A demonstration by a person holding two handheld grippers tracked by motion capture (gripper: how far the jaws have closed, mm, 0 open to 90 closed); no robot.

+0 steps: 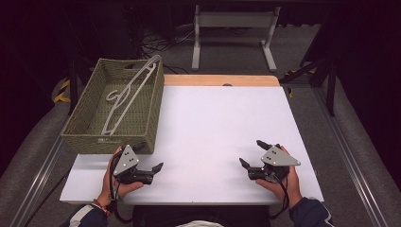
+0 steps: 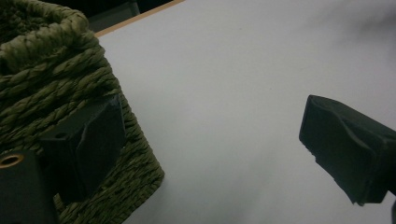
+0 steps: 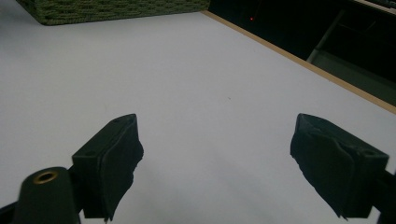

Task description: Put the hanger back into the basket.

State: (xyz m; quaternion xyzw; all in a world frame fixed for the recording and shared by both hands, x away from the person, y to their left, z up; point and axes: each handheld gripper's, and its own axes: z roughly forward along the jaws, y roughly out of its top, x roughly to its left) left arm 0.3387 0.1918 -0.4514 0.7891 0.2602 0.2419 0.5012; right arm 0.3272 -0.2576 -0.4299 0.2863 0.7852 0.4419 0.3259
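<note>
Resting left claw (image 1: 152,156) agape beside basket (image 1: 90,137) | right claw (image 1: 253,153) agape, empty | no legible writing

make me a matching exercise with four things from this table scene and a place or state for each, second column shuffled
Column one:
1. hanger
2. basket
3. left gripper
4. right gripper

Column two:
A. open over the bare white table, near the person's right side
B. lying slanted inside, its top end propped on the far rim
C. open, one jaw right by the woven corner
D. green and woven, standing on the table's far left part

Pairs: 1-B, 2-D, 3-C, 4-A
</note>
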